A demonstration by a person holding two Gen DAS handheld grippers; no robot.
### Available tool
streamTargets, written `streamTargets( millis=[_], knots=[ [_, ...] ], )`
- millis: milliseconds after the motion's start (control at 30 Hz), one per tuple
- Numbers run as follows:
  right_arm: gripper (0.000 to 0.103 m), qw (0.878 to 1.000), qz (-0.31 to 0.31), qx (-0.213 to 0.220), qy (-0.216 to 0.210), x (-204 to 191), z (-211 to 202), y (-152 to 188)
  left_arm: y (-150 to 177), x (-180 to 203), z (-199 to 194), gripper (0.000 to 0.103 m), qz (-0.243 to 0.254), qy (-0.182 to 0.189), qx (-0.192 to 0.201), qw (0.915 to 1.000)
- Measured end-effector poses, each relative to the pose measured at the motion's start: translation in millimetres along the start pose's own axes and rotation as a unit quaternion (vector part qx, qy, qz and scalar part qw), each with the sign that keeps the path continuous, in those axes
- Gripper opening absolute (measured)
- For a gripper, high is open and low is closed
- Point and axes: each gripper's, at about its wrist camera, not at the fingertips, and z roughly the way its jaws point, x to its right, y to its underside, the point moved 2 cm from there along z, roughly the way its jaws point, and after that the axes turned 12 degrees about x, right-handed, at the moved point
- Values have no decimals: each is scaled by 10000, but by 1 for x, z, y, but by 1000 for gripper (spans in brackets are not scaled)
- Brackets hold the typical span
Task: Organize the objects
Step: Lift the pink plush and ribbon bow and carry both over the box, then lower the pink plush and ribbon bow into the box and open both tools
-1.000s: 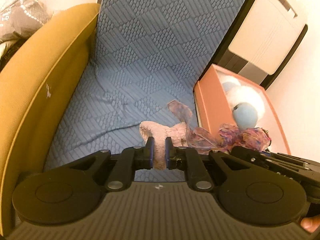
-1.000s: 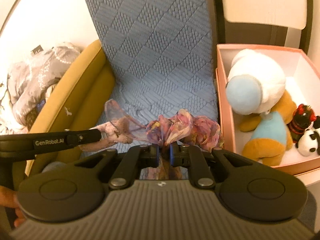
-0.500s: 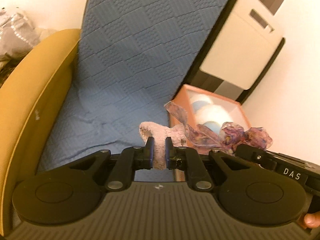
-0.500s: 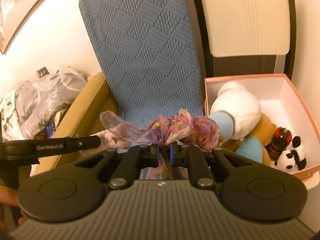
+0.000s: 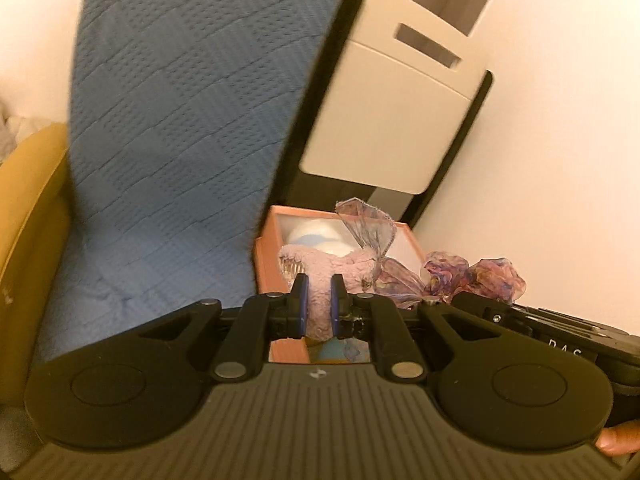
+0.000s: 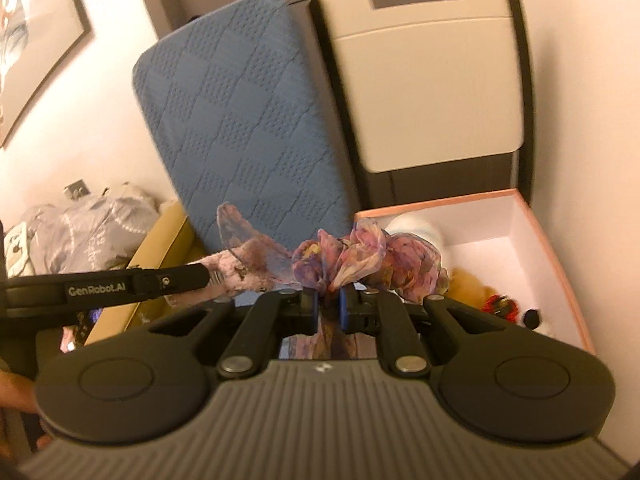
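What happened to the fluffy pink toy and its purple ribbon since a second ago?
Both grippers lifted it up off the blue cushion and carried it toward the pink box; it now hangs at the box's near edge. The left gripper stays shut on the pink plush toy, and the right gripper stays shut on the purple ribbon. The stuffed animals remain in the box.

grippers: 2 — left gripper (image 5: 319, 296), right gripper (image 6: 328, 304) | pink plush (image 5: 320, 276): 1 | sheer scarf (image 6: 360, 258): 1 | pink box (image 6: 556, 264): 1, at 3 o'clock | blue seat cover (image 6: 240, 120): 1 | framed picture (image 6: 36, 40): 1, at 10 o'clock
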Motion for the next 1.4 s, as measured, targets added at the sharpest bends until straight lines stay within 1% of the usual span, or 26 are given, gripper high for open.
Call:
streamTargets(
  millis=[167, 367, 500, 667, 833, 967, 1200, 1333, 1367, 1400],
  knots=[
    [13, 9995, 189, 116, 223, 38, -8, -10, -4, 34, 25, 13, 92, 187, -59, 9998],
    [13, 9975, 425, 104, 556, 90, -6, -14, 4, 71, 73, 13, 152, 422, -272, 9986],
    [13, 9954, 537, 13, 787, 124, 3, -12, 13, 94, 109, 14, 212, 527, -487, 9972],
    [13, 9923, 690, -174, 1018, 163, 22, -3, 31, 111, 152, 14, 227, 583, -795, 9949],
    [13, 9901, 787, -400, 1092, 189, 45, 12, 52, 117, 189, 14, 251, 549, -1089, 9922],
    [13, 9894, 828, -621, 1023, 200, 68, 27, 68, 113, 208, 14, 273, 432, -1331, 9898],
    [14, 9864, 872, -999, 969, 212, 95, 53, 80, 104, 222, 14, 189, 289, -1485, 9883],
    [15, 9852, 951, -1058, 953, 217, 99, 57, 79, 100, 221, 14, 169, 254, -1470, 9887],
    [16, 9852, 949, -1043, 973, 217, 99, 56, 78, 99, 220, 14, 151, 252, -1462, 9888],
    [19, 9851, 947, -1024, 1007, 217, 98, 55, 77, 98, 218, 14, 131, 257, -1446, 9891]
  ],
)
